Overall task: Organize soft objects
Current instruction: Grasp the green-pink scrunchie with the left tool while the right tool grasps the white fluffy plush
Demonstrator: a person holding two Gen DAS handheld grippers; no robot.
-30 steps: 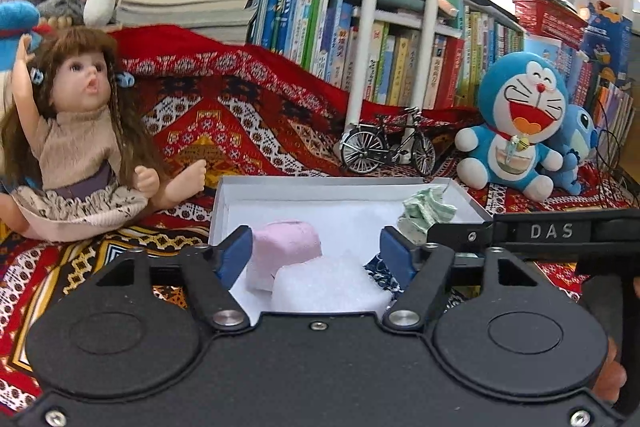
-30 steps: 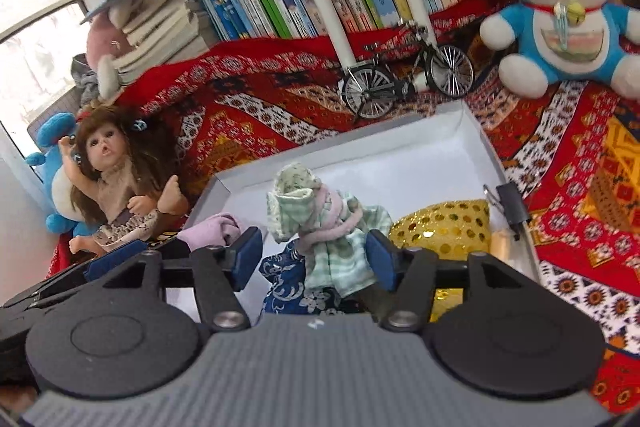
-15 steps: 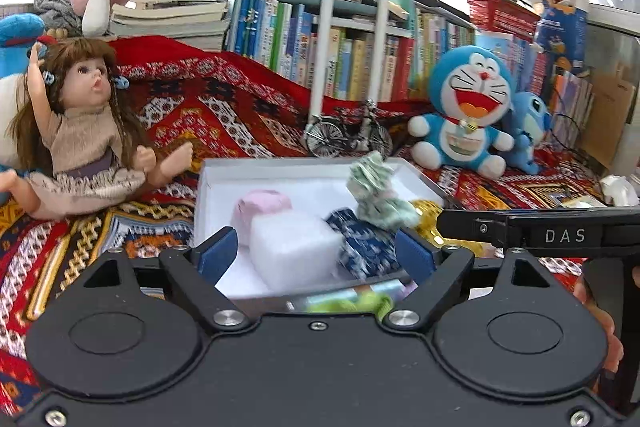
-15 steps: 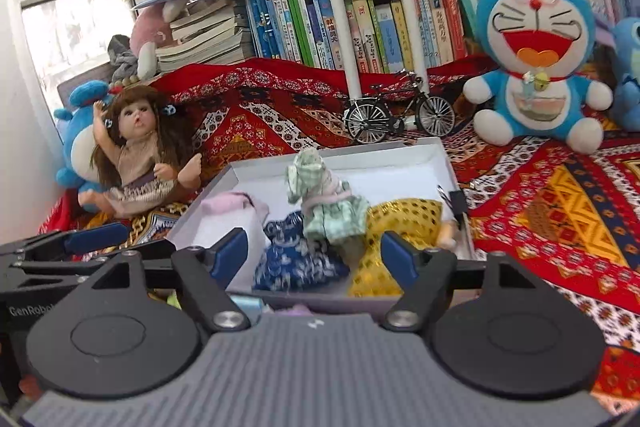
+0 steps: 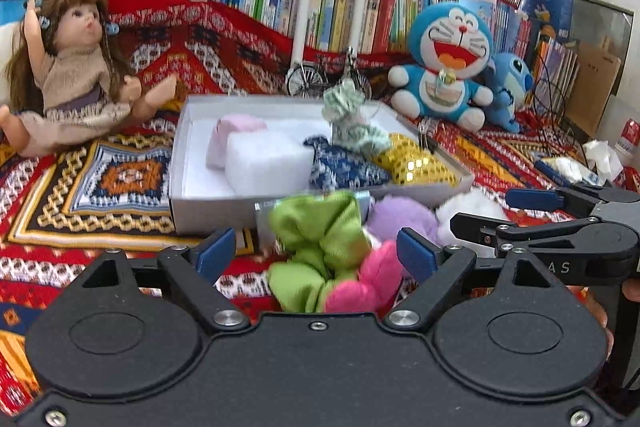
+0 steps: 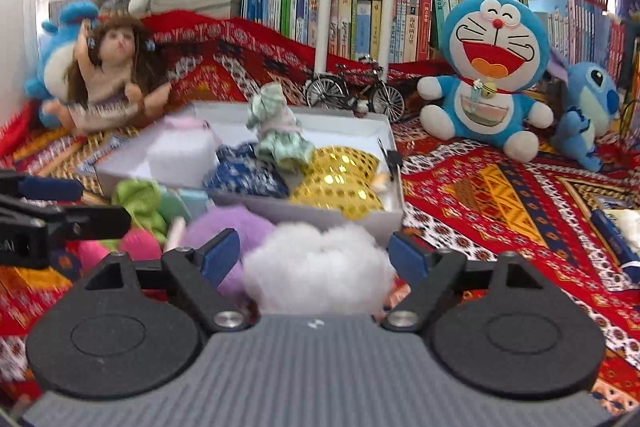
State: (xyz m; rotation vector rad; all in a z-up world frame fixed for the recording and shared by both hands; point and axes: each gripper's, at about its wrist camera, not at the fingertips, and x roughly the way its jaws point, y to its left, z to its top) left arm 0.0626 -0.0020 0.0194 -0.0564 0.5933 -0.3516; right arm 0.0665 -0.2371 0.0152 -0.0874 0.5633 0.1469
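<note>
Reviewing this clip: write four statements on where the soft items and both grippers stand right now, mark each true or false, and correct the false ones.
1. The gold sequined pouch lies inside the white box. True.
2. The left gripper is clamped on the green scrunchie. False: its jaws stand apart, the pads clear of the scrunchie.
3. The white stuffing tuft sits in the box. False: it lies on the patterned cloth outside, between the right gripper's opening jaws.
4. The toy bicycle stands behind the box. True.

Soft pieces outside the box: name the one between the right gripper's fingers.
The white fluffy wad; the purple pompom lies left of it.
</note>
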